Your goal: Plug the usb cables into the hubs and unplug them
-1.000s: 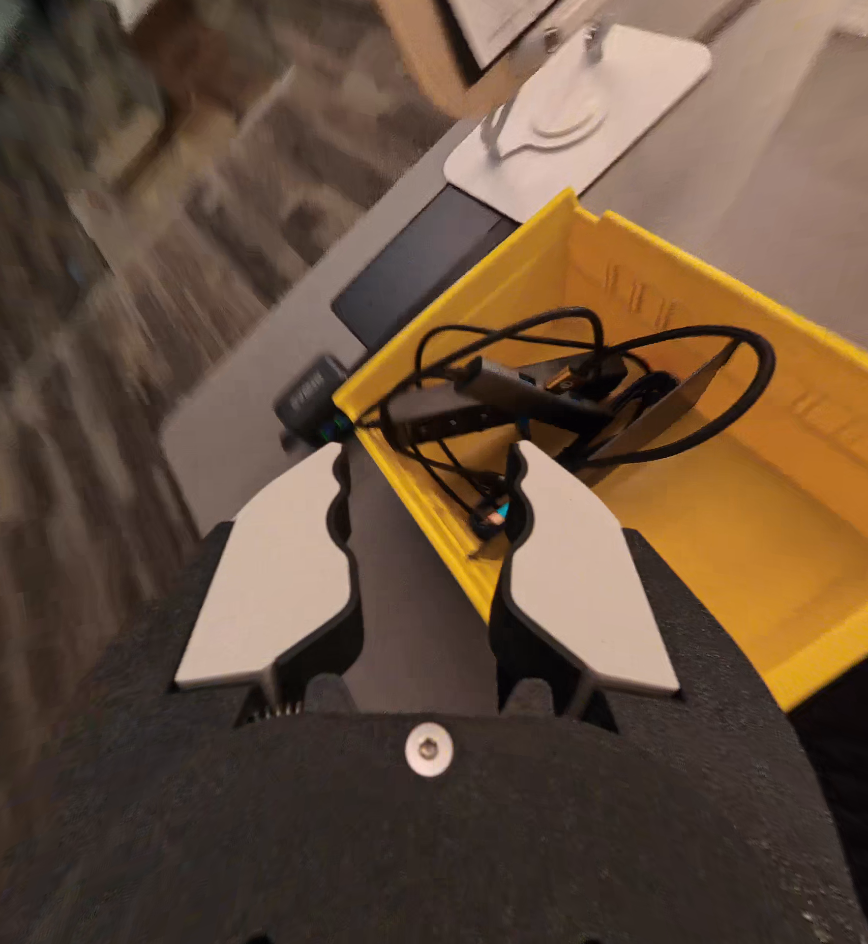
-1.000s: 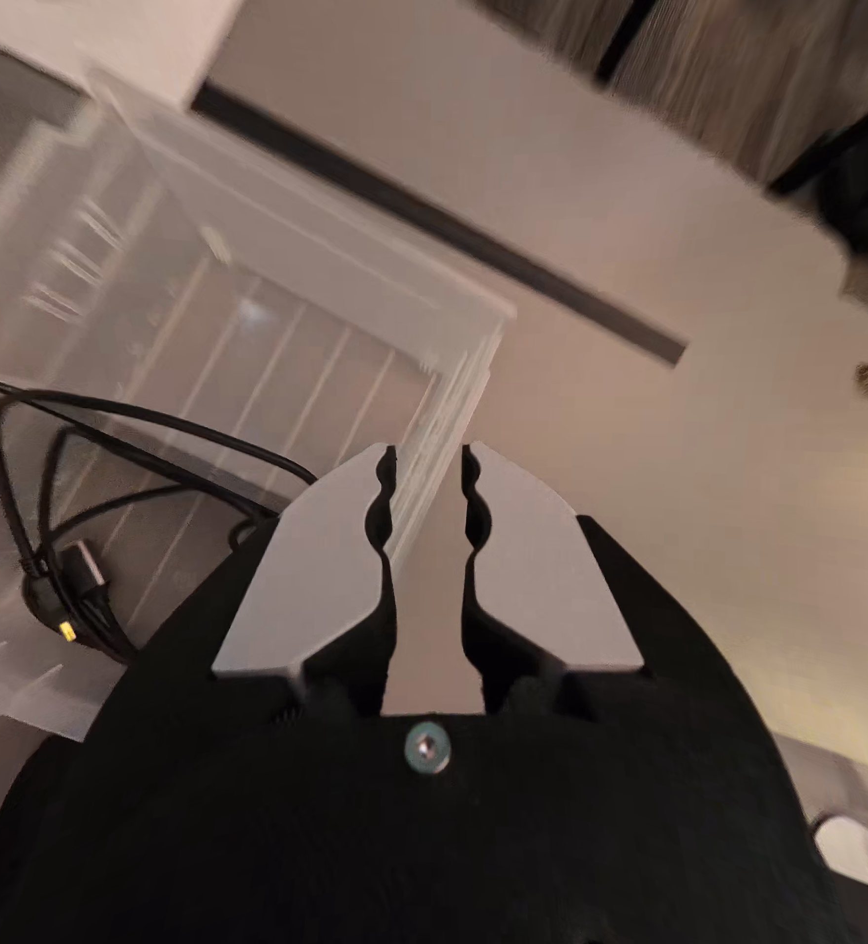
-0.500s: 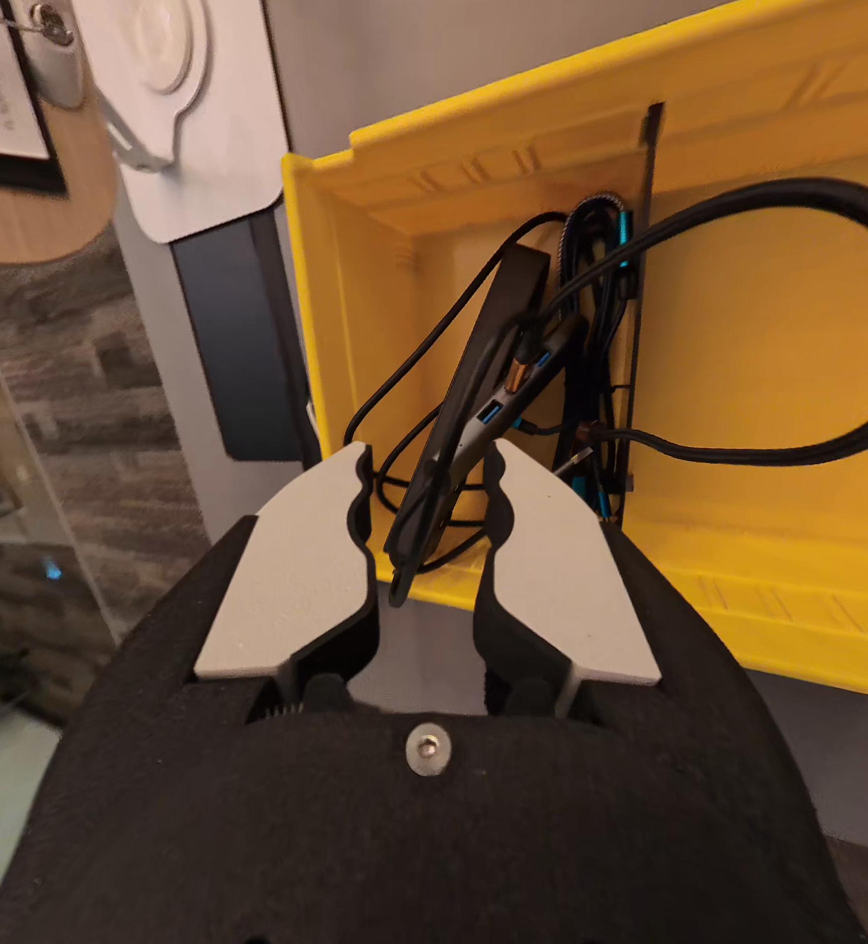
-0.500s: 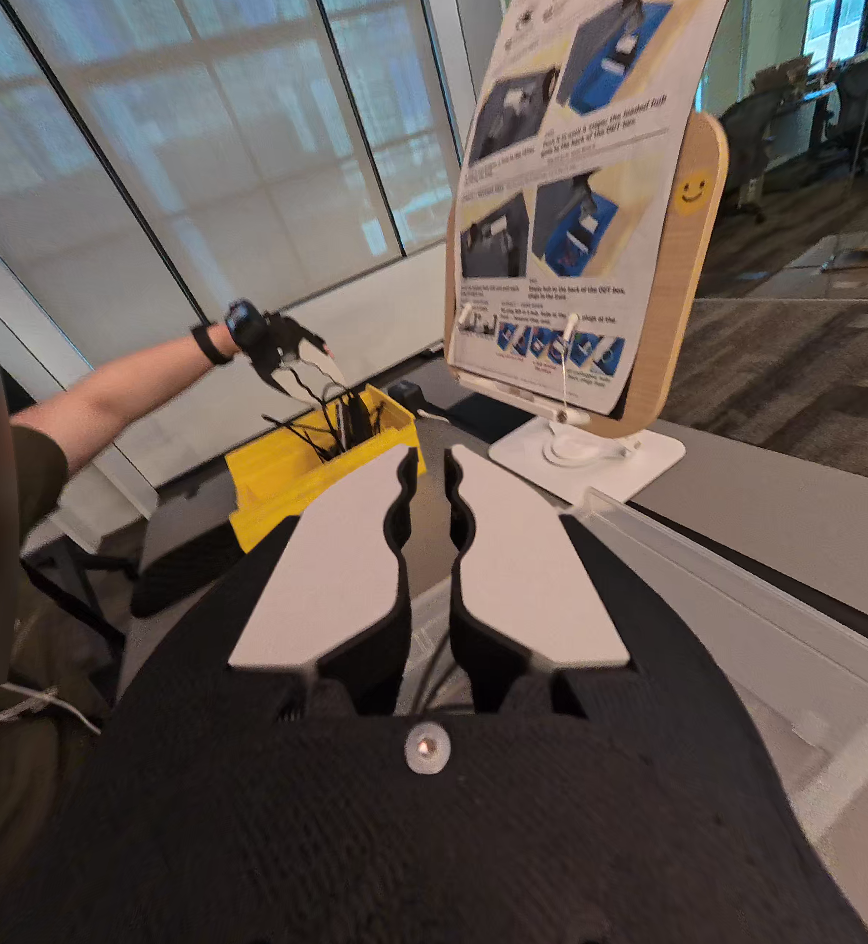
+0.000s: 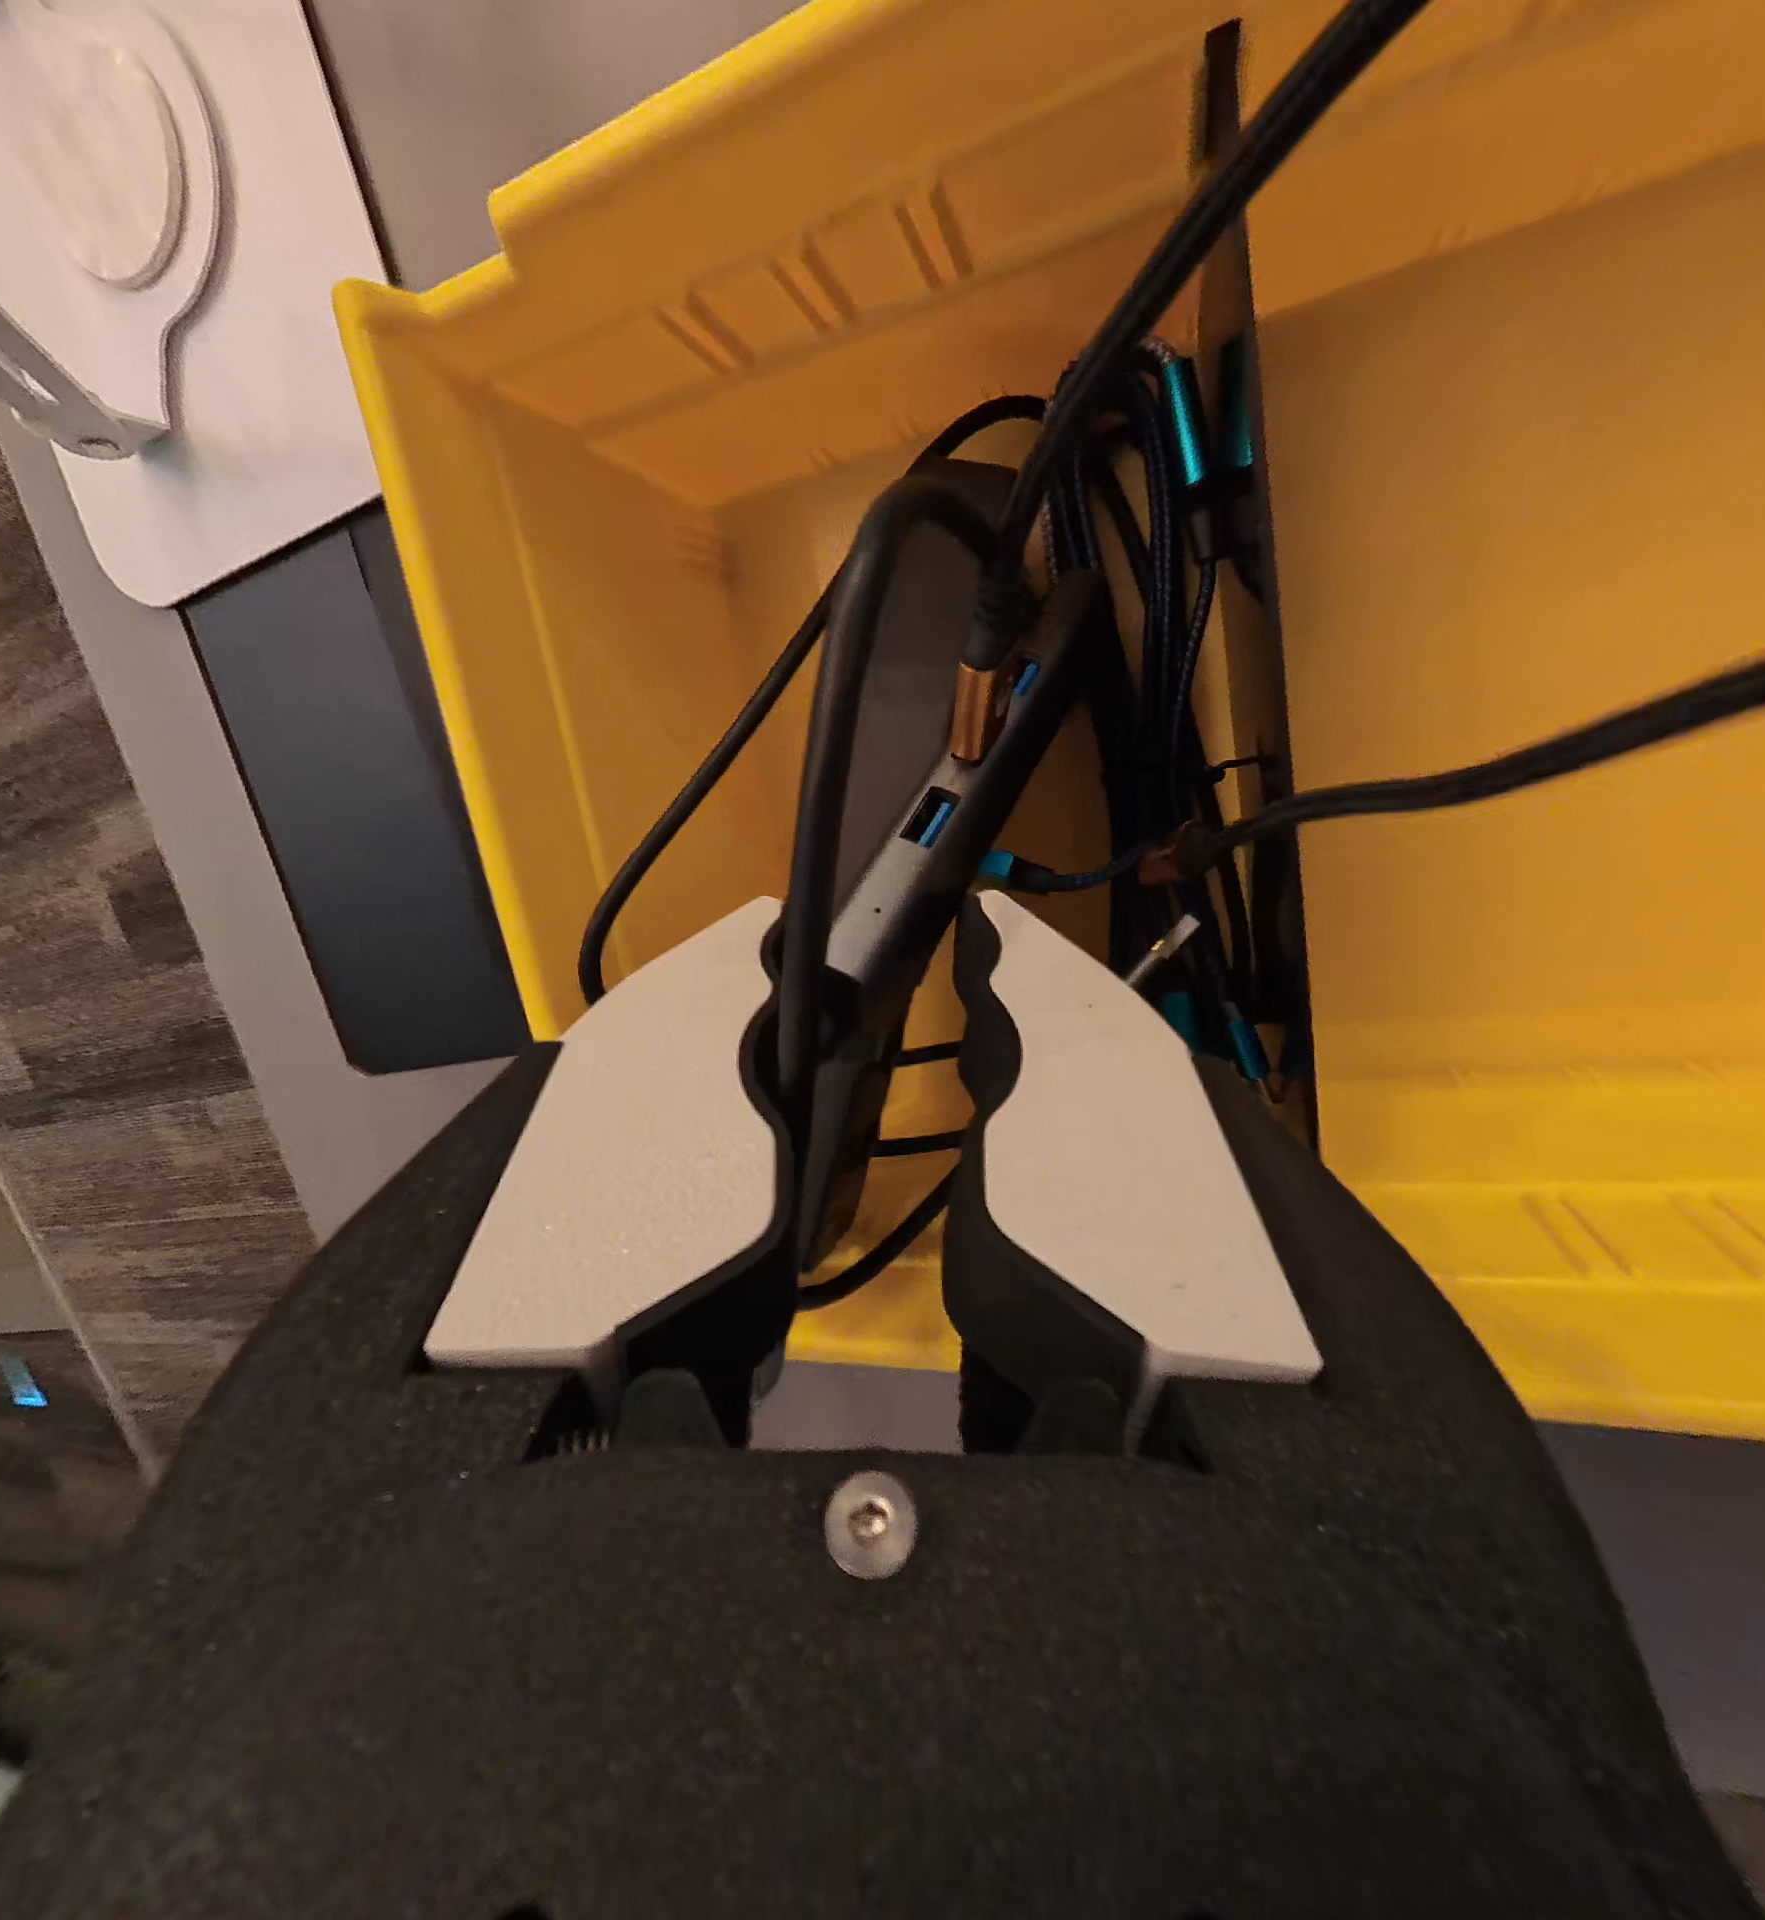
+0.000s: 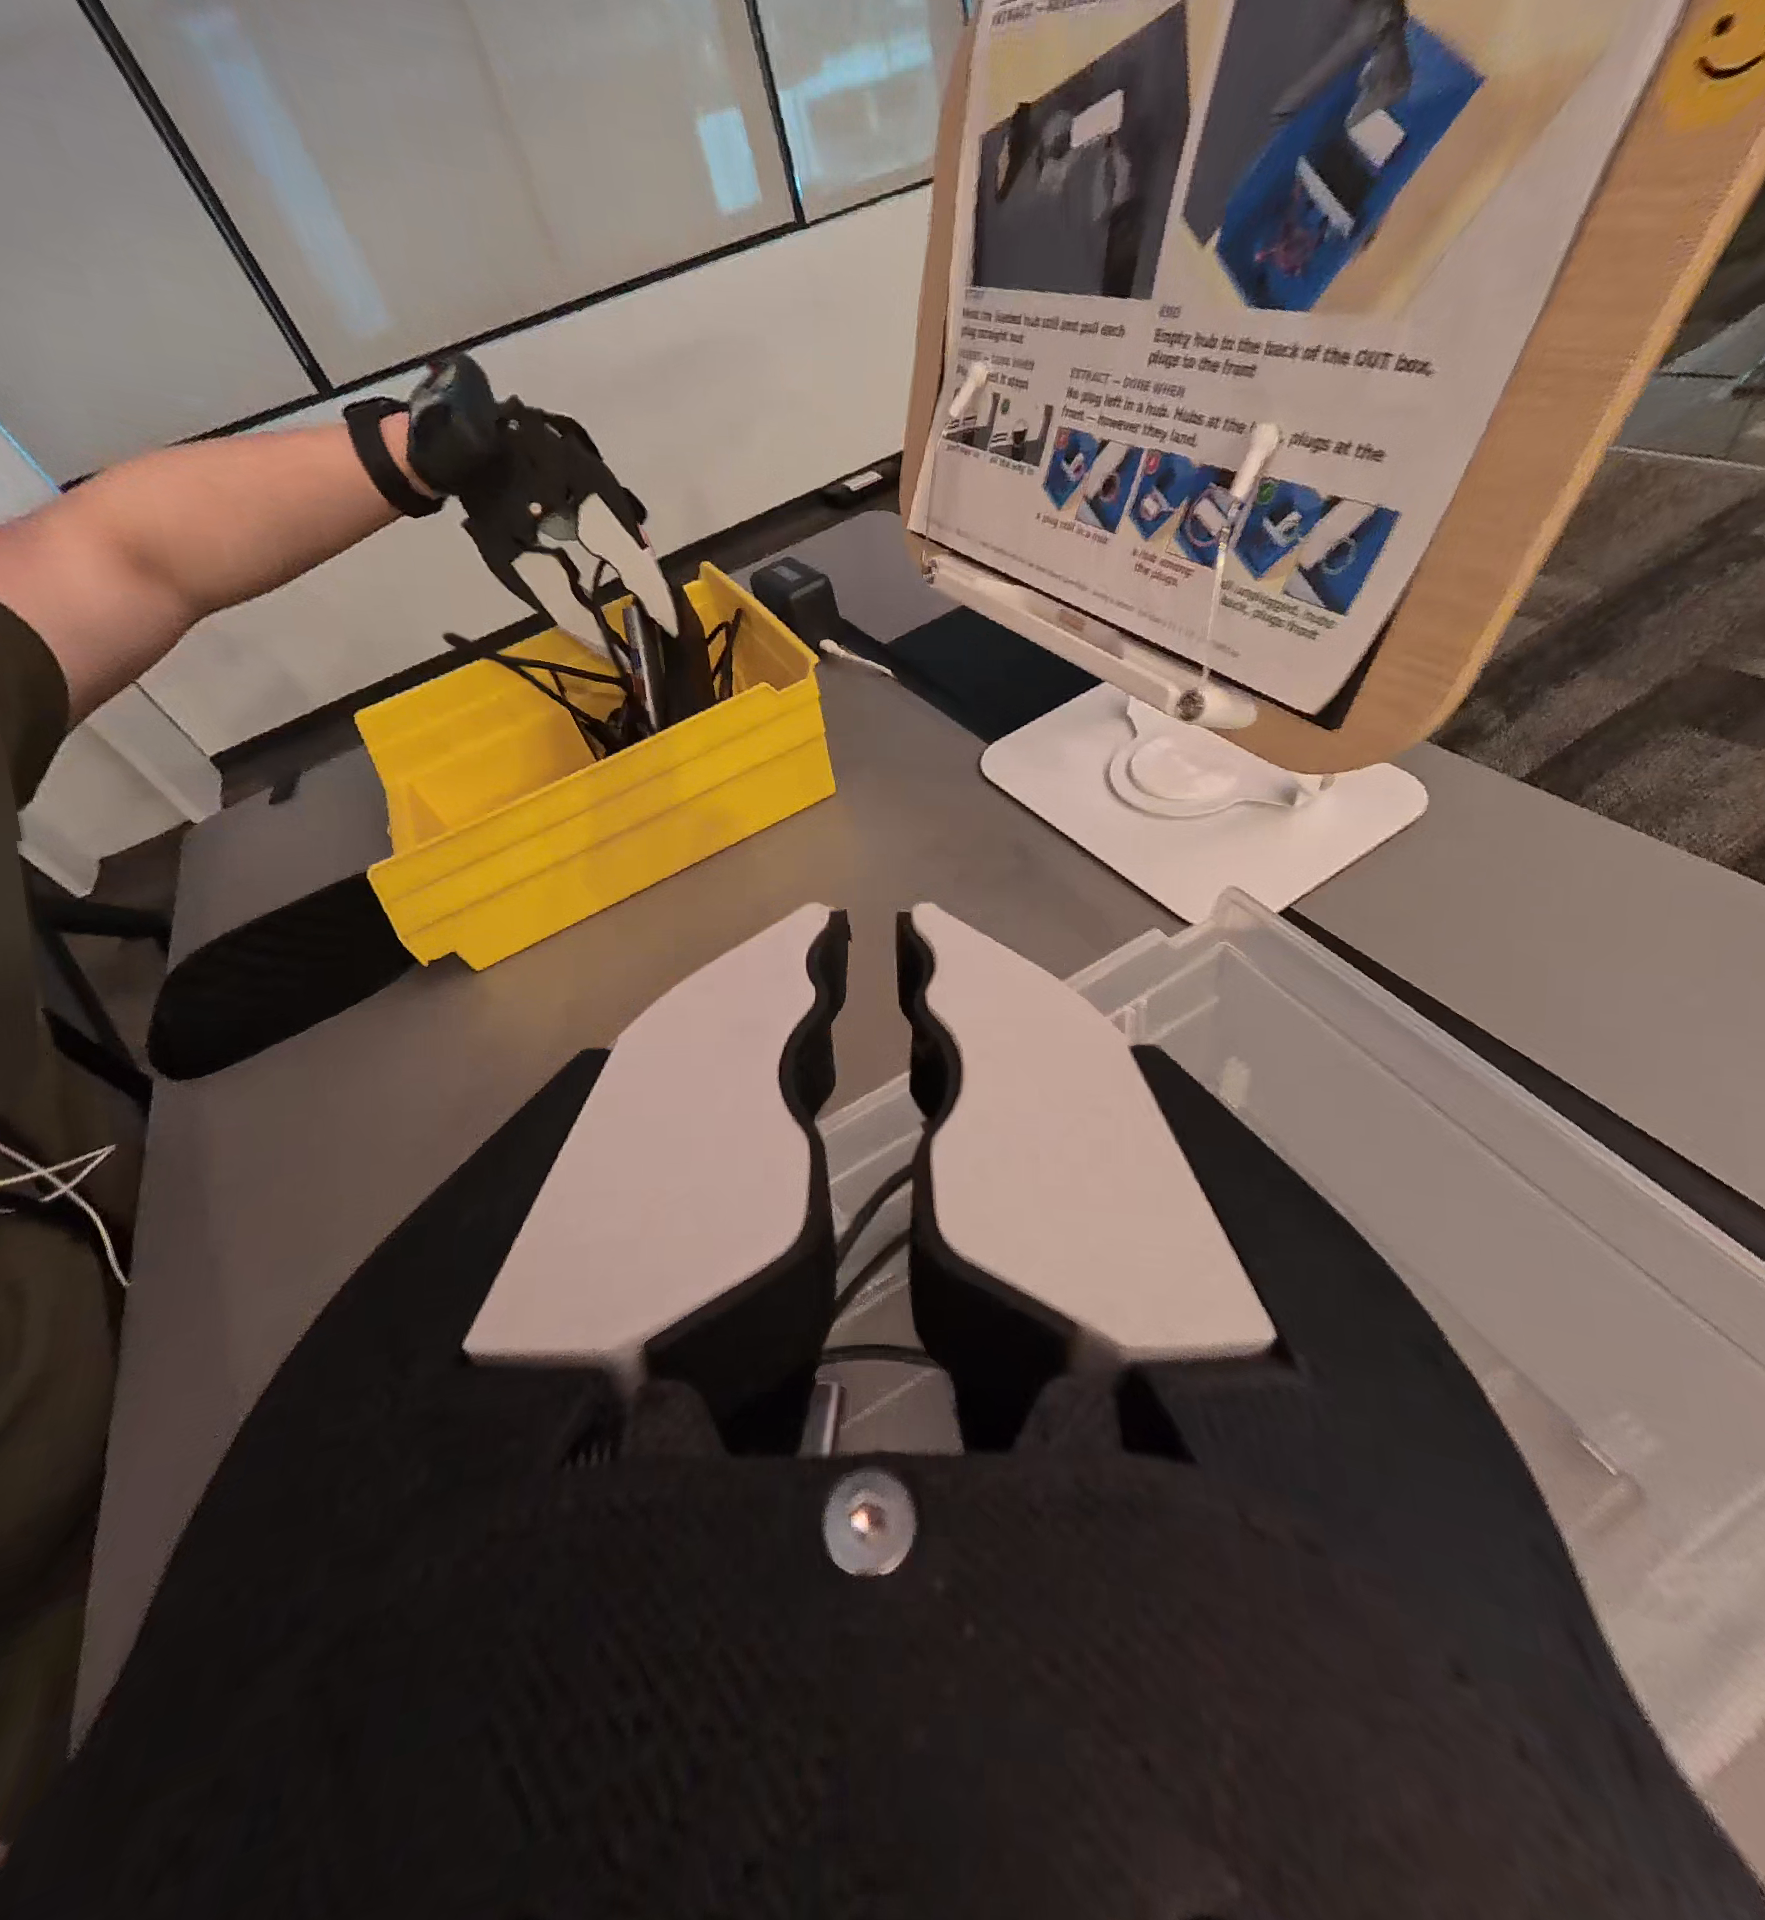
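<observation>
A yellow bin (image 5: 1480, 1299) holds grey USB hubs and a tangle of black braided cables (image 5: 1169, 644) with teal plugs. One grey hub (image 5: 893, 883) with blue ports stands on end, and a copper-coloured plug (image 5: 977, 707) sits in it. My left gripper (image 5: 867, 914) is open. Its jaws straddle the hub's lower end; the hub leans on the left finger (image 5: 649, 1122), with a gap to the right one. The right wrist view shows this gripper (image 6: 618, 603) dipping into the yellow bin (image 6: 597, 831). My right gripper (image 6: 873, 920) is shut and empty above a clear bin (image 6: 1377, 1091).
An instruction board (image 6: 1273, 312) on a white stand base (image 6: 1221, 821) stands at the back of the grey table (image 6: 961, 831). A black cable (image 6: 862, 1216) lies in the clear bin under my right gripper. A black pad (image 6: 275, 966) lies beside the yellow bin. A dark mat (image 5: 358, 779) lies left of it. My hands' fingertips stand some 50 centimetres from each other.
My left gripper swung over the yellow bin and pushed in until the upright hub sits between its jaws. My right gripper lifted from the clear bin, turned toward the table and narrowed.
</observation>
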`<state>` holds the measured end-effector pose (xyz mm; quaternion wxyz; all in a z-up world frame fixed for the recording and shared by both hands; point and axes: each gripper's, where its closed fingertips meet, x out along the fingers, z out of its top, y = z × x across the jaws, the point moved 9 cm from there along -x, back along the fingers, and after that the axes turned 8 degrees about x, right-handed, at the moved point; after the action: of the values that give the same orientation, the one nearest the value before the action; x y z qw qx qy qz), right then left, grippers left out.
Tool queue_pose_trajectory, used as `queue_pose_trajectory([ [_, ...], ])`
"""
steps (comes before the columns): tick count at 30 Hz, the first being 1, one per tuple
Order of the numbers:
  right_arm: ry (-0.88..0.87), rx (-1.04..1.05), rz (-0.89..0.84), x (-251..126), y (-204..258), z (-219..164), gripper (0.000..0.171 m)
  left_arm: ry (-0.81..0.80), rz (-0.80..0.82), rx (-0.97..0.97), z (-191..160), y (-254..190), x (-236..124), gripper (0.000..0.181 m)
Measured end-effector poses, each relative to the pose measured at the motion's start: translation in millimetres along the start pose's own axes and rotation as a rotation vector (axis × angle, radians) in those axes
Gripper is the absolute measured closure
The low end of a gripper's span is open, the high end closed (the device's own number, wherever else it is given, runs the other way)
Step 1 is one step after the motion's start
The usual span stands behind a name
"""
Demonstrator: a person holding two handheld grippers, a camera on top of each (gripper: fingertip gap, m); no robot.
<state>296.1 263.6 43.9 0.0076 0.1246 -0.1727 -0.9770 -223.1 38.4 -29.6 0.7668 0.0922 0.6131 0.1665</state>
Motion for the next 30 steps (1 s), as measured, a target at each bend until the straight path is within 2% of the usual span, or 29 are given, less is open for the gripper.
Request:
queue_pose_trajectory([
  [8, 0.104, -0.045, 0.047, 24, 12, -4, 0.164, 0.083, 0.026, -0.050, 26, -17, -50, 0.161],
  [16, 0.292, -0.192, 0.137, 73, 50, -16, 0.163, 0.182, 0.141, -0.121, 61, -23, -112, 0.163],
  [22, 0.399, -0.263, 0.157, 96, 68, -29, 0.164, 0.279, 0.108, -0.195, 58, -22, -118, 0.164],
  [26, 0.428, -0.266, 0.172, 101, 72, -33, 0.165, 0.245, 0.032, -0.333, 50, -18, -135, 0.164],
  [30, 0.405, -0.222, 0.215, 111, 73, -36, 0.165, 0.190, 0.067, -0.374, 44, -11, -135, 0.164],
])
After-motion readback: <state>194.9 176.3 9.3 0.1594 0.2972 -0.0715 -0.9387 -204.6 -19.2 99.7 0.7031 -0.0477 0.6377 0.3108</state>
